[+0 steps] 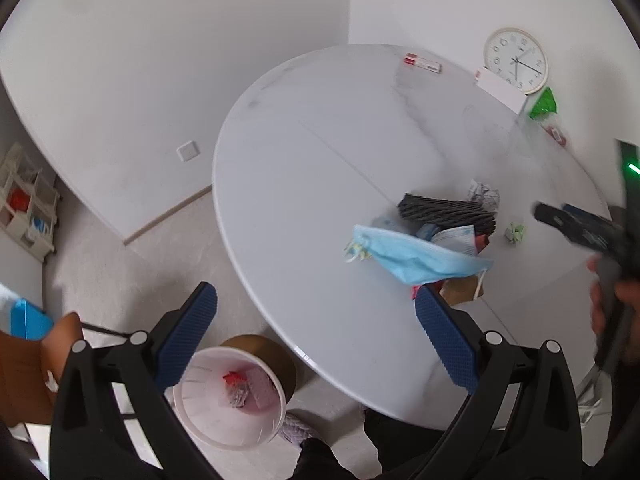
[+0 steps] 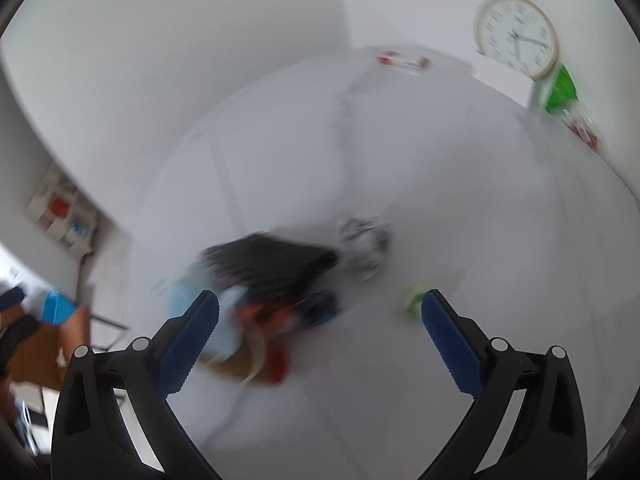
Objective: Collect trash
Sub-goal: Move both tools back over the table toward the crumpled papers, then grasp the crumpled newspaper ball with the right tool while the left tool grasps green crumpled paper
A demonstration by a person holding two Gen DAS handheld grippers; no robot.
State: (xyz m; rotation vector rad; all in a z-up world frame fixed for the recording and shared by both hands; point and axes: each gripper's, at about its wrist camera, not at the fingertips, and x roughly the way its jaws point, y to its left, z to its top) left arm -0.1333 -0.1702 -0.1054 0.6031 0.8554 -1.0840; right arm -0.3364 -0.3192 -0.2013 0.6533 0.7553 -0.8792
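A pile of trash lies on the round white table (image 1: 304, 184): a blue face mask (image 1: 416, 254), a dark ribbed wrapper (image 1: 444, 210), a crumpled paper ball (image 1: 485, 193) and a small green scrap (image 1: 515, 233). A pink-lined bin (image 1: 230, 394) with some trash in it stands on the floor at the table's edge. My left gripper (image 1: 316, 336) is open and empty, above the table edge between bin and pile. My right gripper (image 2: 320, 332) is open and empty over the blurred pile (image 2: 272, 276); it also shows at the right of the left wrist view (image 1: 580, 228).
A red and white marker (image 1: 422, 63) lies at the table's far side. A wall clock (image 1: 516, 59), a white box (image 1: 500, 90) and green packaging (image 1: 544, 105) stand at the far right. A brown chair (image 1: 28, 372) and a shelf unit (image 1: 28, 200) stand to the left.
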